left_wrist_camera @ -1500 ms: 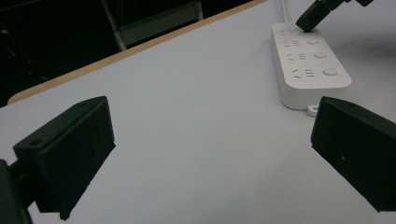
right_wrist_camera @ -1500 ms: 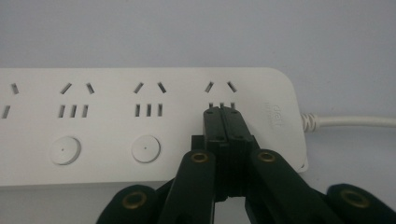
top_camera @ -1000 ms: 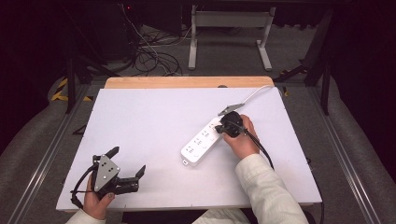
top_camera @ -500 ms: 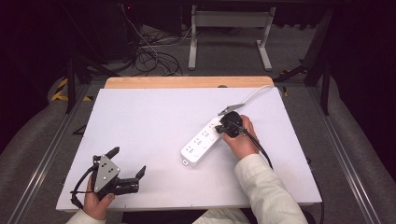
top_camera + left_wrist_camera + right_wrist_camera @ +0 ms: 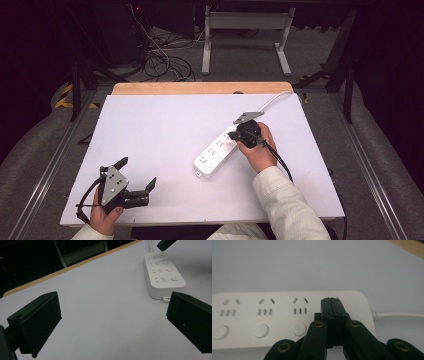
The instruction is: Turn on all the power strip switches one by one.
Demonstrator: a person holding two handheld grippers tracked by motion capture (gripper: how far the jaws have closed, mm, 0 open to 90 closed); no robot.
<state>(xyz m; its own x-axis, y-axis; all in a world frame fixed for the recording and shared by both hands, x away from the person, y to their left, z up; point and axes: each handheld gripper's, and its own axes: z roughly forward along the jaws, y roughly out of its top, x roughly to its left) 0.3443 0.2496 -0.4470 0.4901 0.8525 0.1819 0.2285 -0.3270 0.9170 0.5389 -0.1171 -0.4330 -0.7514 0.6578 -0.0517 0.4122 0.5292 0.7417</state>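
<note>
Meanwhile, my right gripper point(image 5: 240, 134), jaws pressed together with nothing between them, bears on the cord end of the white power strip point(image 5: 216, 154) at three o'clock on the table point(image 5: 160, 130), while my left gripper point(image 5: 136, 176) gapes empty at seven o'clock.

White power strip point(image 5: 216, 151), white table point(image 5: 160, 130), black grippers.

Lab, white test table point(image 5: 150, 130), floor cables point(image 5: 160, 60), dark surroundings

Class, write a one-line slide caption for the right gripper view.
Right gripper, jaws closed, tips over the cord end of a white power strip on a white table.
</note>
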